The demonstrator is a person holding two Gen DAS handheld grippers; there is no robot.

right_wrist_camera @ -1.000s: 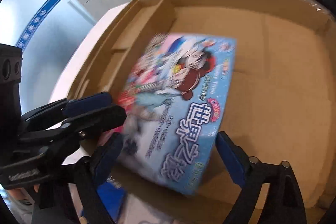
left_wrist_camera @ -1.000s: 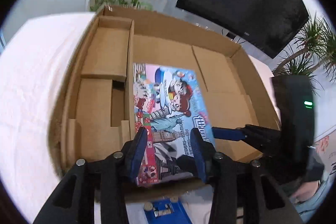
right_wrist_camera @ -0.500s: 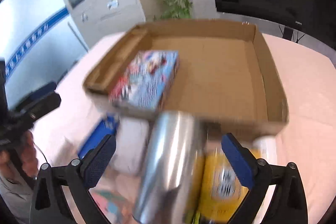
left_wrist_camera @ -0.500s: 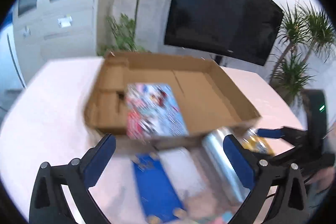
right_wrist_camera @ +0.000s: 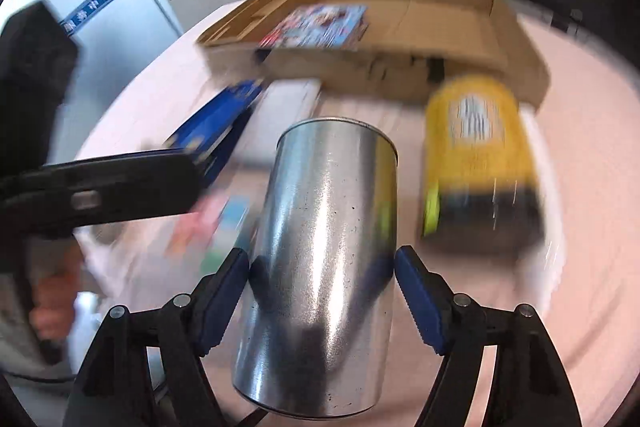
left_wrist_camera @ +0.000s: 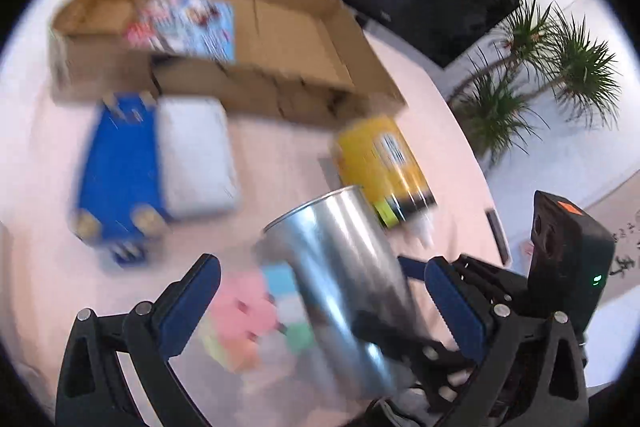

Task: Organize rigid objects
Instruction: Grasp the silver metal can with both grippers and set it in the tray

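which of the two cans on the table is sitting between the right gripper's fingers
The plain silver can. It sits between the closing fingers of the right gripper; the yellow can lies off to its side.

Both wrist views look down, close — sharing the tin (left_wrist_camera: 344, 291).

Little can be read. A blue band (right_wrist_camera: 108, 1) on the grey wall panel in the right wrist view carries white Chinese characters, of which "中心" is legible. The yellow canister (right_wrist_camera: 478, 155) bears a dark-lettered label, and the picture box (right_wrist_camera: 320, 27) in the carton has cover print, both blurred beyond reading.
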